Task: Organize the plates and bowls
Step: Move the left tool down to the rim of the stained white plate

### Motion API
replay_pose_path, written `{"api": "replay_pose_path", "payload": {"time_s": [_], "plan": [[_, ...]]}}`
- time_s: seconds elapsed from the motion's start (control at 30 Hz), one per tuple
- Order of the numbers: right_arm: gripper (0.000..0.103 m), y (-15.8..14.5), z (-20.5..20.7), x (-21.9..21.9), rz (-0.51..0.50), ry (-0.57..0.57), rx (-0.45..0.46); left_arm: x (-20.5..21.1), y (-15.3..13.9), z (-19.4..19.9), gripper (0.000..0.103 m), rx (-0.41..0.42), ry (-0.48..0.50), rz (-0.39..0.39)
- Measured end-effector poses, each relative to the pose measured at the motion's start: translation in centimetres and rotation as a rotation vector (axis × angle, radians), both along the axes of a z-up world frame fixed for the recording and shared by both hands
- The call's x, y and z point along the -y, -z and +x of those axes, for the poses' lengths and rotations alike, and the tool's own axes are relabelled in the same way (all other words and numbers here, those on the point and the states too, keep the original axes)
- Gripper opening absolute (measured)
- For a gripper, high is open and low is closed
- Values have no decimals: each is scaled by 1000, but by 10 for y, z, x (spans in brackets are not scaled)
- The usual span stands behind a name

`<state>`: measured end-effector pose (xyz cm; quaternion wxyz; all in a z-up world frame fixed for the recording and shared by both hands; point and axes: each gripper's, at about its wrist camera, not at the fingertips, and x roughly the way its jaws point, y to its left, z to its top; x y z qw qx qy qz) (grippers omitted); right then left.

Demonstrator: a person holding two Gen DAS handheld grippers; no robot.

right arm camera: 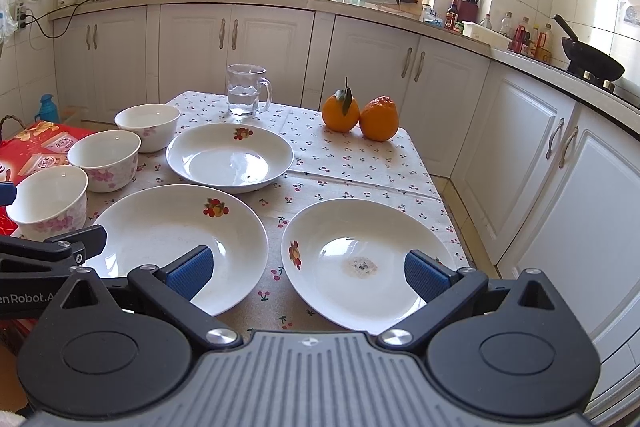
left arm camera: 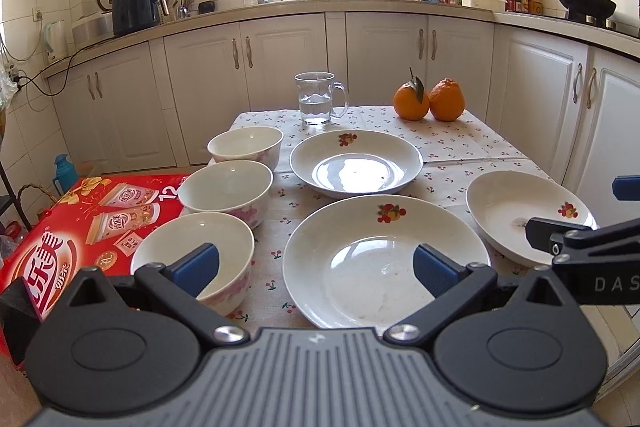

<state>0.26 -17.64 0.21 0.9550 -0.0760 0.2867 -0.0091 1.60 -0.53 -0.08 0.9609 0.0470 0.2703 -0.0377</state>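
Observation:
Three white plates with fruit prints lie on the table: a far plate (left arm camera: 356, 163) (right arm camera: 230, 157), a near middle plate (left arm camera: 384, 259) (right arm camera: 172, 235) and a right plate (left arm camera: 528, 215) (right arm camera: 360, 259) with a small stain. Three white bowls with pink flowers stand in a row on the left: far bowl (left arm camera: 246, 145) (right arm camera: 148, 125), middle bowl (left arm camera: 228, 189) (right arm camera: 105, 159), near bowl (left arm camera: 196, 251) (right arm camera: 48, 201). My left gripper (left arm camera: 316, 269) is open, hovering between the near bowl and the middle plate. My right gripper (right arm camera: 306, 273) is open, above the gap between the middle and right plates. Neither holds anything.
A glass mug of water (left arm camera: 318, 99) (right arm camera: 246, 90) and two oranges (left arm camera: 428, 101) (right arm camera: 360, 115) stand at the table's far side. A red carton (left arm camera: 80, 223) sits left of the table. White cabinets (right arm camera: 520, 155) run close along the right and back.

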Motion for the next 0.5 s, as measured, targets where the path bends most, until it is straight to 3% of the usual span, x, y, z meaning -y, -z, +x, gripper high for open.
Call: {"api": "replay_pose_path", "payload": {"time_s": [0.33,0.5], "plan": [[103,4,16,35,28,-24,-24,10,-9,26,103,36,69,29],[103,18,21,63,33,-60,-75,10,-9,41,103,4,156,-48]]}}
